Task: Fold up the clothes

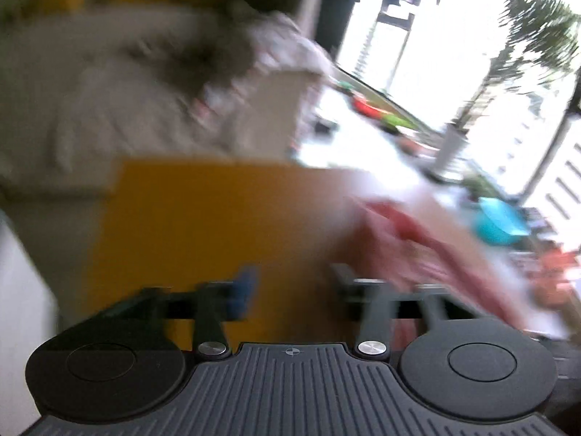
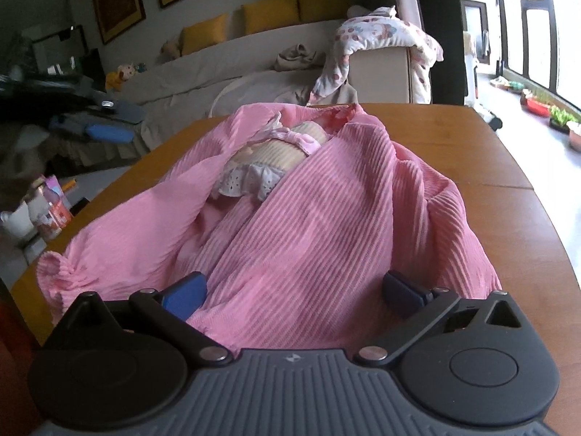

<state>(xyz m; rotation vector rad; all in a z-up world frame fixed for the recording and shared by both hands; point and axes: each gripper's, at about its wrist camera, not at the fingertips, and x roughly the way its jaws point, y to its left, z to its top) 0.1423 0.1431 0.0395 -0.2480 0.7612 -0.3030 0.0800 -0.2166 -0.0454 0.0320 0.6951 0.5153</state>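
A pink ribbed garment (image 2: pixel 308 210) lies crumpled on the wooden table (image 2: pixel 508 167), with a cream and white frilled piece (image 2: pixel 268 160) on top at its far end. My right gripper (image 2: pixel 294 290) is open just above the garment's near edge, its blue pads on either side of the cloth. In the blurred left wrist view, my left gripper (image 1: pixel 290 287) is open over the bare table (image 1: pixel 203 218), and the pink garment (image 1: pixel 428 254) lies to its right, close to the right finger.
A beige sofa (image 2: pixel 254 72) with yellow cushions stands behind the table, with a floral cloth (image 2: pixel 381 32) draped over its arm. Bottles and clutter (image 2: pixel 47 210) sit at the left. Plant pots (image 2: pixel 544 109) line the window at the right.
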